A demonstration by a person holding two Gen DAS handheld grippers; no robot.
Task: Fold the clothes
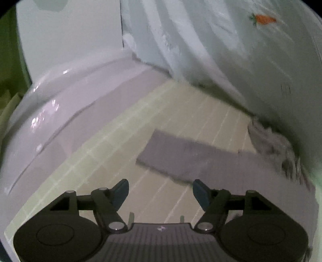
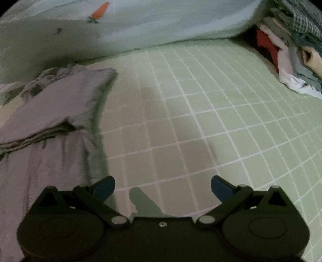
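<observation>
A grey garment [image 2: 50,121] lies folded on the green checked bed sheet [image 2: 201,110], at the left of the right wrist view. In the left wrist view the same grey garment [image 1: 201,159] stretches across the sheet just beyond my fingertips, its crumpled end at the right. My left gripper [image 1: 160,191] is open above the sheet with nothing between its blue pads. My right gripper [image 2: 162,187] is open too, over bare sheet to the right of the garment, and holds nothing.
A pale blue duvet with an orange carrot print [image 2: 99,11] is bunched along the back of the bed. A heap of mixed clothes [image 2: 291,46] sits at the far right. A glossy white bed frame edge [image 1: 60,112] curves along the left.
</observation>
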